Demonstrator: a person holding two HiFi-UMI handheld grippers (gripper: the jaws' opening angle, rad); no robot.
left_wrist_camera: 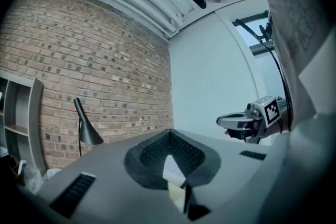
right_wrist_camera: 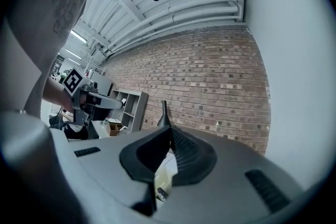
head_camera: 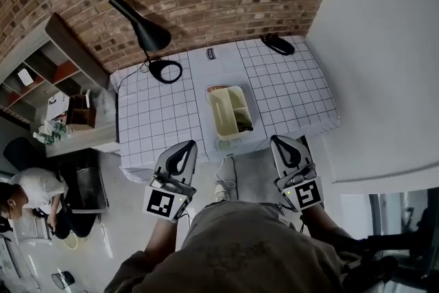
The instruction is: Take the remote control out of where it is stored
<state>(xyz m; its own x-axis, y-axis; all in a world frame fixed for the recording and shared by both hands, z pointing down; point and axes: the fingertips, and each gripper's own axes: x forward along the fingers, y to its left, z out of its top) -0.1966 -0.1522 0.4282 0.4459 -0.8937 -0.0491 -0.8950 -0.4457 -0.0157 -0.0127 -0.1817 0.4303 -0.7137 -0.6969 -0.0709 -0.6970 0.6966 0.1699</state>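
Facing bin (head_camera: 217, 113), left gripper (head_camera: 186, 145), right gripper (head_camera: 277, 141) both closed

**Checked-cloth table and its load**

The table (head_camera: 295, 96) is covered by a white grid-patterned cloth. A black lamp (head_camera: 155, 38) stands at its far left corner. A dark flat object (head_camera: 278, 44) lies at the far right corner. A cream divided bin (head_camera: 230, 112) sits centrally by the near edge.

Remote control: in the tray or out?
In. The dark remote control lies in the right side of the cream tray; the left hand-held gripper and right hand-held gripper, both shut and empty, are short of it.
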